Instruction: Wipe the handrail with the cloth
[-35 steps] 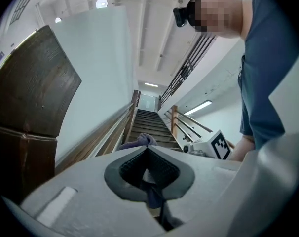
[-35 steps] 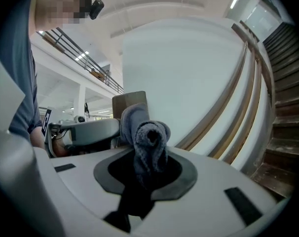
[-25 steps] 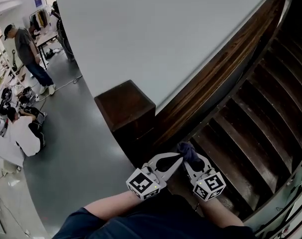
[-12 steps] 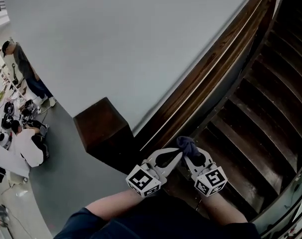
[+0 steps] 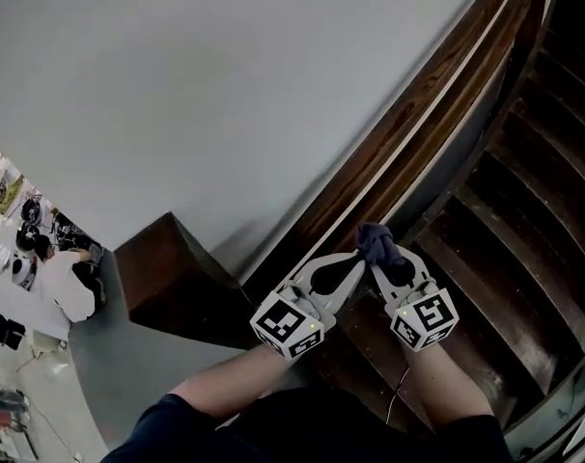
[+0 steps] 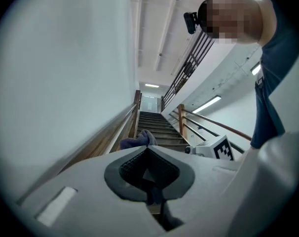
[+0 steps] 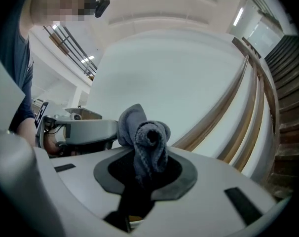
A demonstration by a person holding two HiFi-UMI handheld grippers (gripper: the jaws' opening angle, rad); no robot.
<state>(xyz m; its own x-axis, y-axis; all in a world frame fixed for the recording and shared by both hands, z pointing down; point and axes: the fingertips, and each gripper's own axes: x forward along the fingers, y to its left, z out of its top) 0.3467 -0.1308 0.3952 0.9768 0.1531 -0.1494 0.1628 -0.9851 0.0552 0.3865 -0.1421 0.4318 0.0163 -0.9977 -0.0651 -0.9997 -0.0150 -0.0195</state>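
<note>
The right gripper [image 7: 148, 158] pinches a dark blue-grey fleecy cloth [image 7: 143, 131]. Its jaws are closed on the cloth's tail, and the rest bunches into a small rolled wad above the tips. The left gripper [image 6: 147, 148] is pressed together at the tips, at 10 o'clock of the right one. A dark bluish strip in its gap suggests it nips a corner of the same cloth. In the head view the wad sits just right of centre, near the lower end of the long dark brown wooden handrail [image 5: 399, 123]. It looks just beside the wood rather than laid on it. The rail climbs towards 1 o'clock against a plain pale grey wall [image 5: 225, 85]. Dark wooden stair treads [image 5: 505, 210] rise at 3 o'clock, and a square dark brown wooden post top [image 5: 167, 278] sits at 8 o'clock. The likely trouble is that so tight a wad offers little wiping face, so the hard jaw tips could scrape the wood. Dragging along the rail could also tug the cloth free of the pinch. With both hands occupied on stairs, a missed step is a further risk. No words or brand names can be read; the only markings are black-and-white square patterns on the left marker cube [image 5: 291, 328] and the right marker cube [image 5: 428, 321].
</note>
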